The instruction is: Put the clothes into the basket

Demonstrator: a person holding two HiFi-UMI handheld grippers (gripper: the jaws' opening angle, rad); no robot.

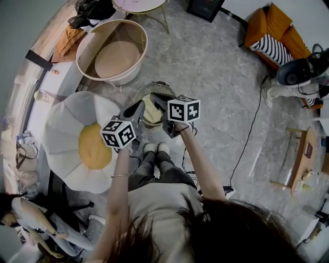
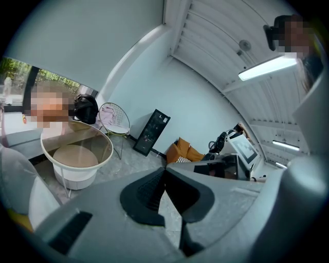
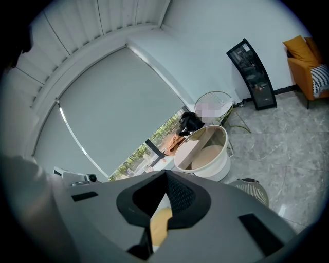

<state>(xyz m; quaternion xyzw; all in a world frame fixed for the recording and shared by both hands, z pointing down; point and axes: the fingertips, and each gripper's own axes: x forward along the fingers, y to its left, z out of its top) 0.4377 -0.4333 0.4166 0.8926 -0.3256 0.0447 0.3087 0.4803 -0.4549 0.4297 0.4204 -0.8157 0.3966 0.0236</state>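
A small grey slatted basket (image 1: 154,90) (image 3: 253,189) stands on the floor in front of my knees, with pale yellow cloth (image 1: 151,114) in it. Both grippers hover just over it. My left gripper (image 1: 138,109) (image 2: 164,170) is shut with nothing between its tips. My right gripper (image 1: 157,98) (image 3: 165,173) is shut too, and I see nothing pinched at its tips. Farther off stands a big white round basket (image 1: 112,51) (image 2: 77,159) (image 3: 205,154), with nothing in it. An orange garment (image 1: 69,41) (image 3: 172,141) lies on the window ledge behind it.
A white flower-shaped cushion with a yellow centre (image 1: 92,146) sits to my left. A black bag (image 1: 95,7) and a wire side table (image 3: 216,105) stand by the window. An orange armchair (image 1: 272,31) (image 2: 182,151) and a cable (image 1: 252,128) are on the right.
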